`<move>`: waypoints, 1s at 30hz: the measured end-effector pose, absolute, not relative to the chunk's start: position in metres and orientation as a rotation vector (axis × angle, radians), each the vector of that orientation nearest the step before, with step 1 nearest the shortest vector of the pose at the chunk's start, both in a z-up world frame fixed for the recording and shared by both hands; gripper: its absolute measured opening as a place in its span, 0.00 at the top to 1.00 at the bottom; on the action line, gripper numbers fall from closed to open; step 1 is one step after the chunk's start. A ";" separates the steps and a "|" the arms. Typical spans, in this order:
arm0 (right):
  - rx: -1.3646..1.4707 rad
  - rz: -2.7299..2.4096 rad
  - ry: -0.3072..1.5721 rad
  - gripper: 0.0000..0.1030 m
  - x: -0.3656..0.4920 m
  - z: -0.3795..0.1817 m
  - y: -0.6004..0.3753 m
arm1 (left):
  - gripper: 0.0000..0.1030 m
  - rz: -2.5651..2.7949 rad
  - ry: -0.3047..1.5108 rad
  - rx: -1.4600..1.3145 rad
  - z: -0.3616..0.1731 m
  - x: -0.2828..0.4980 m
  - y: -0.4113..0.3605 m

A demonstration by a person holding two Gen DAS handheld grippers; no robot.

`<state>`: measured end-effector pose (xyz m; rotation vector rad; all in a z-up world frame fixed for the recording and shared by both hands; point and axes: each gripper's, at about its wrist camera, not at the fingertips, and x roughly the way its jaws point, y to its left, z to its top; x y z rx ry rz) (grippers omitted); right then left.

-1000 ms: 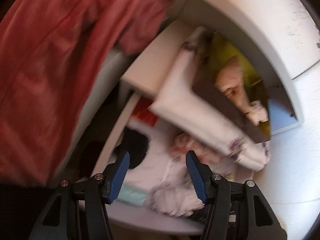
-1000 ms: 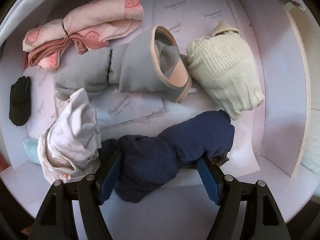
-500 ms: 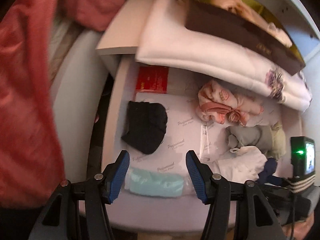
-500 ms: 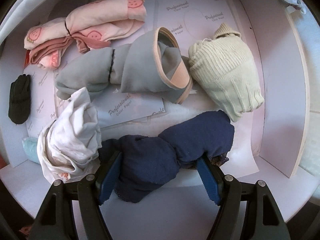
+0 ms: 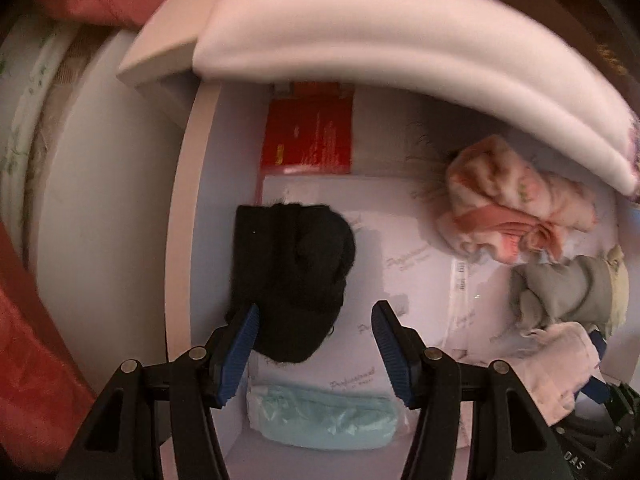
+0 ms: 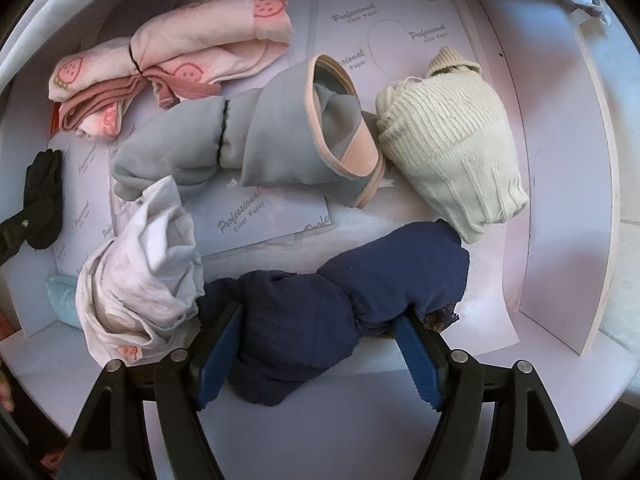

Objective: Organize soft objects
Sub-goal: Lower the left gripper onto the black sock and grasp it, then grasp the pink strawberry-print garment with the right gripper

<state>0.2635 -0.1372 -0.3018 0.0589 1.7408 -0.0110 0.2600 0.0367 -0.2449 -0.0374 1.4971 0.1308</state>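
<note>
The left claw [image 5: 316, 354], narrowing and still empty, straddles the limp black knitted sock bundle [image 5: 290, 280] at nine o'clock in the white drawer [image 6: 560, 200]; pinch its thick middle. The right claw [image 6: 320, 354] brackets the squashy navy cloth bundle [image 6: 340, 312], half-spread.

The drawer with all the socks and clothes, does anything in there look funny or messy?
Yes. The white cloth is crumpled loose, while the pink bundle and grey bundle are tied. The printed paper sheets lining the drawer lie crooked and overlapping.
</note>
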 end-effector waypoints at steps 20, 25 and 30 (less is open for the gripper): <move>0.060 -0.018 1.739 0.26 0.265 -0.300 -0.140 | 0.75 -0.095 1.565 -0.182 -0.231 0.203 0.011; 0.080 -0.021 1.740 0.26 0.265 -0.299 -0.143 | 0.67 -0.073 1.545 -0.116 -0.240 0.200 0.004; 0.096 -0.029 1.737 0.27 0.266 -0.293 -0.151 | 0.68 -0.089 1.564 -0.080 -0.244 0.203 -0.012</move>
